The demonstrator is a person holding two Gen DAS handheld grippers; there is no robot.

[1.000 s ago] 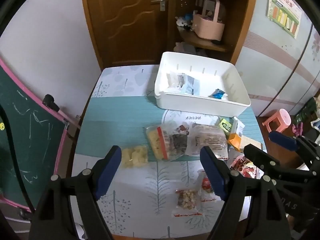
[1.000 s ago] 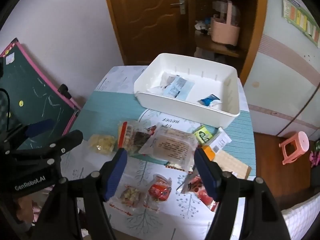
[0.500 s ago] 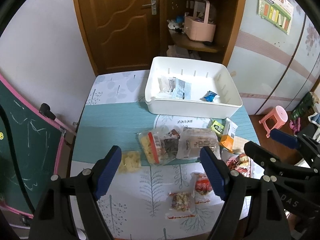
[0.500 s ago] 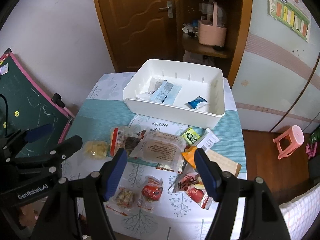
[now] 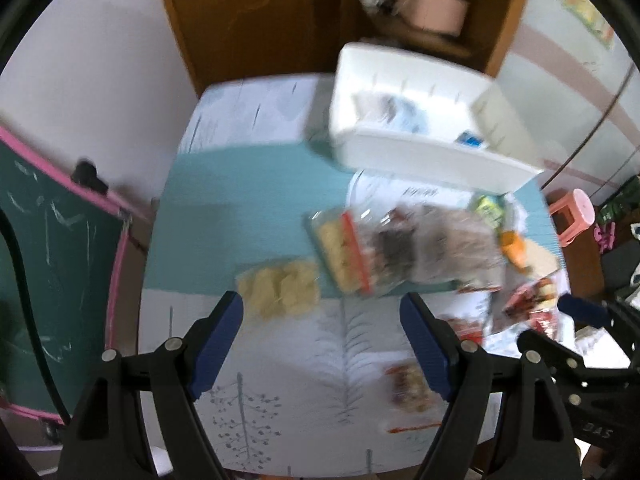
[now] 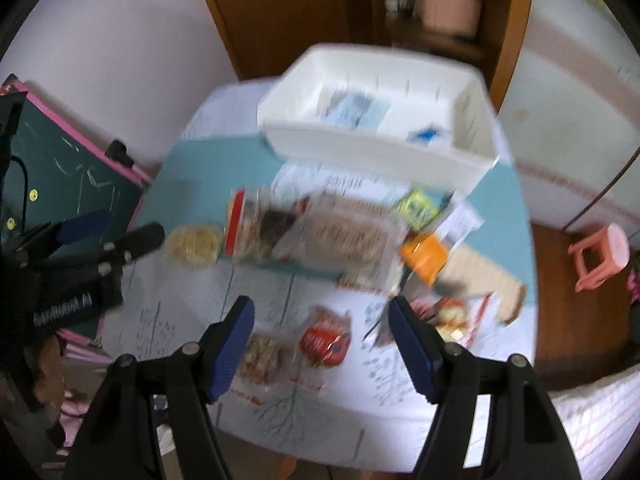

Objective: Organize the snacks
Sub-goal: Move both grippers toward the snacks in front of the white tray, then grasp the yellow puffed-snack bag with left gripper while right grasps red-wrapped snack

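Both views blurred. Table (image 5: 256, 184) with a teal and white tree-print cloth, snacks strewn across its near half.

Left gripper (image 5: 322, 344): jaws spread wide, nothing between the pads, held above the cloth. Bag of pale yellow pieces (image 5: 280, 288) lies just beyond its left fingertip. Past the gap, a clear bag with a red strip (image 5: 344, 252), overlapped by a larger clear packet (image 5: 452, 244).

Right gripper (image 6: 322, 344): jaws also wide apart, gripping nothing. Below it, between the fingers, a small red packet (image 6: 326, 340) and beside that a packet of mixed bits (image 6: 262, 358), both lying flat on the cloth. Right of the right finger, more red-printed wrappers (image 6: 452, 314), too smeared to read.

White bin (image 6: 360, 148) sits at the table's far side, well apart from both grippers. Inside: a light blue packet (image 6: 356, 108) and a small blue one (image 6: 426, 134).

Between bin and loose pile: a green packet (image 6: 418, 204), an orange one (image 6: 424, 254).

Off the table: chalkboard with pink frame (image 5: 52, 260) to the left, pink stool (image 6: 600, 252) on the floor to the right, wooden door (image 5: 248, 12) behind.
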